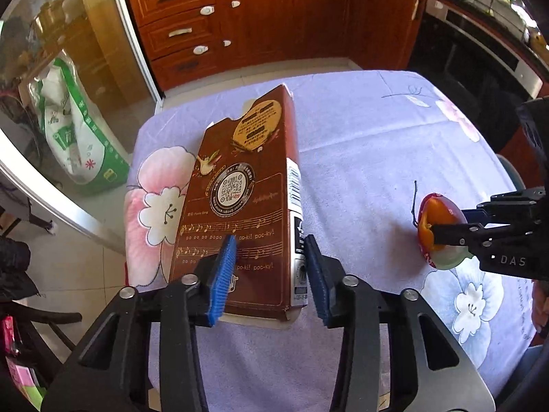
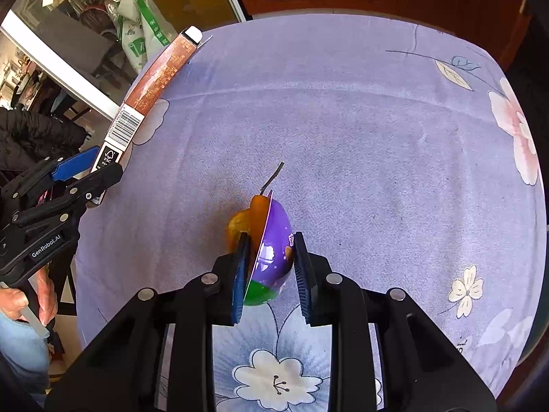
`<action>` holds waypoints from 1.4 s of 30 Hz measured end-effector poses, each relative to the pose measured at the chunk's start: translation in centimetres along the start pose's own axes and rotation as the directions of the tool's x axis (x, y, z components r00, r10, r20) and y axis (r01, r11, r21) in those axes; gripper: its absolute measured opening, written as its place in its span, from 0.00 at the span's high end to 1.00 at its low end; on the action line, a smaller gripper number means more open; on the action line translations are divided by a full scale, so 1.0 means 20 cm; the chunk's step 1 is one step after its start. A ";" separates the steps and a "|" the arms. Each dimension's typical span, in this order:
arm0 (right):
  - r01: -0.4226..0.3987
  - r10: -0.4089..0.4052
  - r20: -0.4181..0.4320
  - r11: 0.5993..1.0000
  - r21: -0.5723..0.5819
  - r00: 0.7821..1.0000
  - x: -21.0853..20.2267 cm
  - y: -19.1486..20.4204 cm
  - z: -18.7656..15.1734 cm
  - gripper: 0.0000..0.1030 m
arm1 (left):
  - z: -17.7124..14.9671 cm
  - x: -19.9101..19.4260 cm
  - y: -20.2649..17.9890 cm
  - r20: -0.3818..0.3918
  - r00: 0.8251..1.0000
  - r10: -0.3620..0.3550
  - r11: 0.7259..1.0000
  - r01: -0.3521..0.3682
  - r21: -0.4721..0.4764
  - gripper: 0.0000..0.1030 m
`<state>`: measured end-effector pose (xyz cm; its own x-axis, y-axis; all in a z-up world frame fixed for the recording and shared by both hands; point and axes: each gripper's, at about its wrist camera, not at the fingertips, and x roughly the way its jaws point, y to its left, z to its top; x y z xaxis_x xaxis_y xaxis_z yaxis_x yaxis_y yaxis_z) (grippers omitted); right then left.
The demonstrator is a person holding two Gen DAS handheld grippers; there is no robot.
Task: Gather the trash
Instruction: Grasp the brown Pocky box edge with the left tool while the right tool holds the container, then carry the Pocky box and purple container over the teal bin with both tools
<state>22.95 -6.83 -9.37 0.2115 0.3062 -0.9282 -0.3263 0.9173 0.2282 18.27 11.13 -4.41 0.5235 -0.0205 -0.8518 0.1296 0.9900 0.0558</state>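
Two pieces of trash are sitting in my jaws right now. My left jaws [image 1: 271, 274] are clamping the near end of a brown snack box [image 1: 240, 199], which is tilting up off the surface [image 1: 360, 130] covered by a lilac flowered cloth. My right jaws [image 2: 271, 267] are closing narrowly on a purple and green cup [image 2: 271, 257], tipped on its side with an orange peel [image 2: 247, 219] and a thin dark stem spilling from its mouth. The cup is lying near the middle of the cloth, well apart from the box.
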 end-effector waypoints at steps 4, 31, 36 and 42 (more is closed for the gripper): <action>-0.006 0.006 0.015 1.000 0.007 1.000 -0.02 0.01 0.02 0.77 | 0.02 -0.09 0.02 0.023 0.999 -0.048 0.997 0.049 -0.059 0.70; -0.045 0.031 0.185 0.997 0.069 0.982 -0.50 -0.22 -0.32 0.77 | -0.03 -0.47 -0.53 0.090 0.931 -0.354 0.934 0.357 -0.019 0.78; -0.058 0.051 0.145 0.997 0.043 0.988 -0.43 -0.17 -0.36 0.77 | -0.21 -0.36 -0.45 0.059 0.915 -0.399 0.901 0.404 -0.157 0.78; -0.061 0.059 0.079 0.998 0.022 0.995 -0.27 -0.10 -0.35 0.77 | -0.28 -0.27 -0.47 -0.017 0.916 -0.401 0.911 0.397 -0.112 0.76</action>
<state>16.04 -12.14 -6.79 0.2638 0.3785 -0.8872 -0.3182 0.9025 0.2904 9.57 2.76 -3.14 0.4131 -0.4136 -0.8113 0.2320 0.9093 -0.3454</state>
